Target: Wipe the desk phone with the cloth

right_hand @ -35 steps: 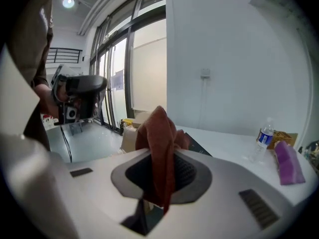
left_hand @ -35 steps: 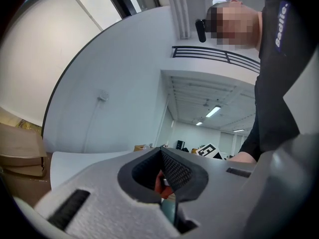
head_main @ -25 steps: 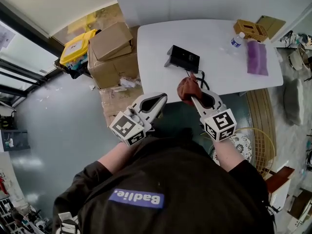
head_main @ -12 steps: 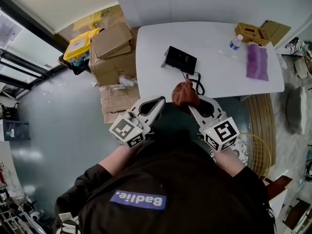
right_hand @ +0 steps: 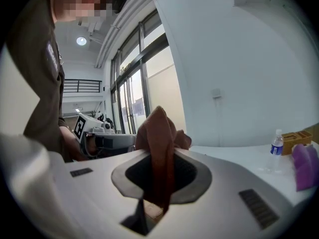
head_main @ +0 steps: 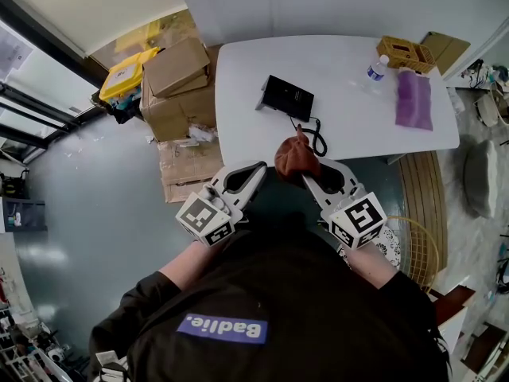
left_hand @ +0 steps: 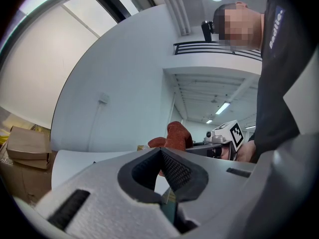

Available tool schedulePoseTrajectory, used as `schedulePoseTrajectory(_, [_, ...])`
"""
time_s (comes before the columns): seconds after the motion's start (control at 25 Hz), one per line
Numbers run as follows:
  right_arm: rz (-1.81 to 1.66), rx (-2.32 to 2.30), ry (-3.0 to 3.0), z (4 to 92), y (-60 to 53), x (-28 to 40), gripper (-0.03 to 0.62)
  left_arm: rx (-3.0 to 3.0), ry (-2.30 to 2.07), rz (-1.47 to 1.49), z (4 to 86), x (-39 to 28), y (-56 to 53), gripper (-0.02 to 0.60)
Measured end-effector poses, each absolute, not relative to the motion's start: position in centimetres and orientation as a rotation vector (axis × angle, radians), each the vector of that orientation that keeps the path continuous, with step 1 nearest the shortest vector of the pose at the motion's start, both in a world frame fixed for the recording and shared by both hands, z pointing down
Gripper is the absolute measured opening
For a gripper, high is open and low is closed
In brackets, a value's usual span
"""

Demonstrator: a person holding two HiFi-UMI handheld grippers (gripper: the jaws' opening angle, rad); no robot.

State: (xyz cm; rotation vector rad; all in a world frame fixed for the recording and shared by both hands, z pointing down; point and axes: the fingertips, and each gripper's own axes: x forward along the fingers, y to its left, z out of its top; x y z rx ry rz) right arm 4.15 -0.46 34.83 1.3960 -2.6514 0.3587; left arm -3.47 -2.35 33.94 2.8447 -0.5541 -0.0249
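A black desk phone (head_main: 287, 98) lies on the white table (head_main: 350, 114), and its coiled cord (head_main: 317, 142) runs to the table's near edge. My right gripper (head_main: 301, 168) is shut on a rust-brown cloth (head_main: 295, 157), held just off that edge below the phone. In the right gripper view the cloth (right_hand: 158, 142) stands up out of the pinched jaws. My left gripper (head_main: 258, 168) hangs to the left of the cloth, shut with nothing in it. From the left gripper view, the cloth (left_hand: 177, 135) shows just beyond the closed tips of the left gripper (left_hand: 161, 152).
A water bottle (head_main: 375, 68), a purple cloth (head_main: 415, 99) and a yellow-brown box (head_main: 406, 52) sit at the table's far right. Cardboard boxes (head_main: 184, 82) and a yellow case (head_main: 127, 74) are stacked left of the table. A wicker basket (head_main: 416, 249) stands at the right.
The right gripper with the cloth has drawn back a little from the phone toward the person's body. The left gripper has hardly moved.
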Motion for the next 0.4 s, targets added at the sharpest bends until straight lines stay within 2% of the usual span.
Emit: schedulePoseTrajectory(0.4, [0.362, 1.386, -2.654, 34.69, -0.37, 4.44, 0.058, 2.842, -0.553, -0.03, 33.95, -3.16, -2.26, 0.008])
